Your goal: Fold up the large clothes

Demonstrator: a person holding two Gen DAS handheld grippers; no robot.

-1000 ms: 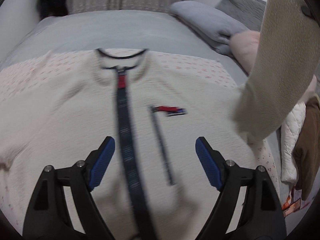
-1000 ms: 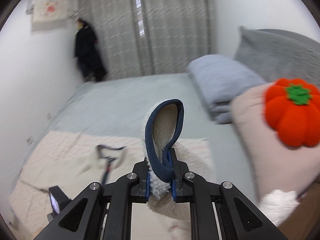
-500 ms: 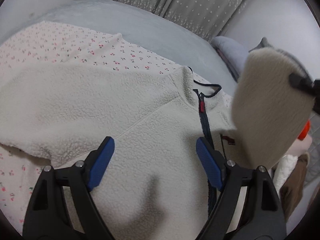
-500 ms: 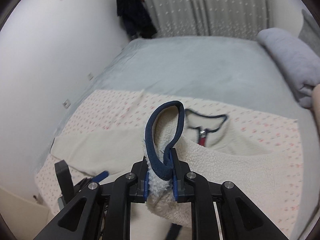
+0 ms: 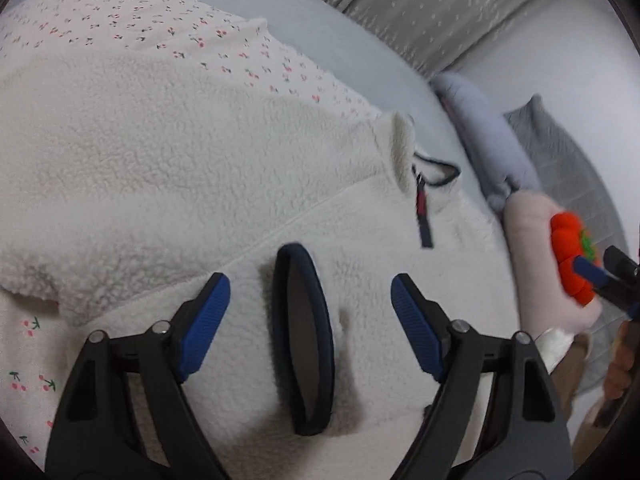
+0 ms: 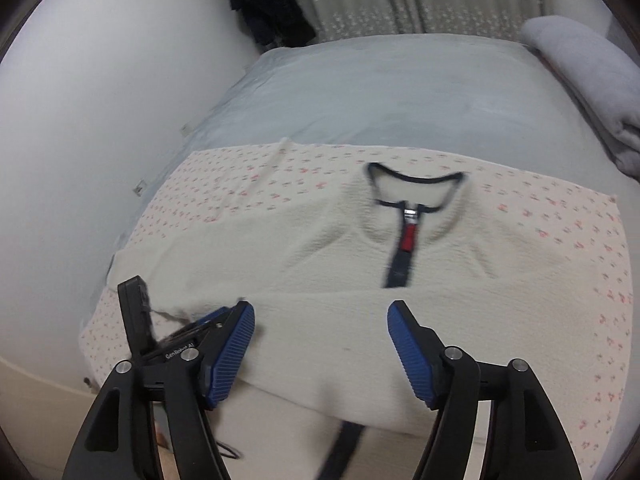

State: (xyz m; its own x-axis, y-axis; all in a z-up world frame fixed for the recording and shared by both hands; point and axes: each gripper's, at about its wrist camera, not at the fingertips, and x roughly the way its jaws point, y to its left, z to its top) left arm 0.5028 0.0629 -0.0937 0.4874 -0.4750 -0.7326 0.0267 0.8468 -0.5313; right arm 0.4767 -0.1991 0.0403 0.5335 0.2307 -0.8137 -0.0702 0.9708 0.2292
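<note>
A cream fleece jacket (image 5: pixel 168 176) with a navy zip lies flat on a cherry-print blanket (image 5: pixel 132 28) on the bed. One sleeve is folded across its chest, and its navy-edged cuff (image 5: pixel 304 336) lies open between the fingers of my left gripper (image 5: pixel 310 324), which is open and empty just above it. In the right wrist view the jacket (image 6: pixel 340 280) shows with its collar (image 6: pixel 414 184) at the far side. My right gripper (image 6: pixel 320 344) is open and empty above the folded sleeve. The right gripper's tip also shows at the right edge of the left wrist view (image 5: pixel 608 276).
A grey bedsheet (image 6: pixel 380 92) lies beyond the blanket. Folded grey bedding (image 6: pixel 588 80) and a pink pillow (image 5: pixel 532 248) with an orange pumpkin plush (image 5: pixel 568 256) sit to the right. A white wall (image 6: pixel 80 120) runs along the left. A dark coat (image 6: pixel 268 0) hangs by the curtains.
My right gripper has opened and let go of the sleeve cuff, which now lies across the jacket's chest. My left gripper has swung left and sits over the cuff.
</note>
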